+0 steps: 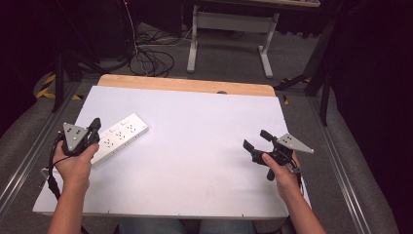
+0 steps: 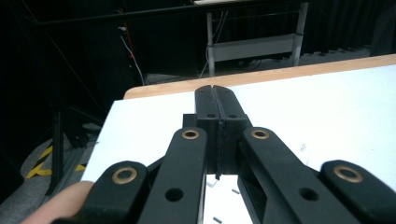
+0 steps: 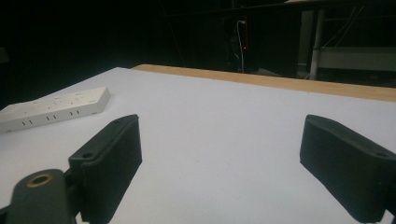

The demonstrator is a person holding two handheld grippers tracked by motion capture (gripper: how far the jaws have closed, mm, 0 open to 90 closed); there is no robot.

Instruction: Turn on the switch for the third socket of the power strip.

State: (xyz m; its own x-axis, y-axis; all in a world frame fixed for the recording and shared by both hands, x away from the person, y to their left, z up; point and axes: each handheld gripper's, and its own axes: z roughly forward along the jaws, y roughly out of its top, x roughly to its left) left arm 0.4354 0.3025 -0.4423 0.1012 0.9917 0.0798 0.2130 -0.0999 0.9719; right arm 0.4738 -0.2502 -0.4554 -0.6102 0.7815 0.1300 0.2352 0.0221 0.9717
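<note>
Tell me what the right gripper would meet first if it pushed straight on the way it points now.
Probably nothing soon: the right gripper, jaws open, points across bare white table toward the wooden far edge. The power strip lies off to the side of that line, though depth is hard to judge.

A rectangular table (image 1: 195, 161) with a matte white top and a pale wooden strip along its far edge is seen. A long white plastic power strip (image 1: 122, 134) with several socket groups is laid flat, at an angle, near its left edge.
</note>
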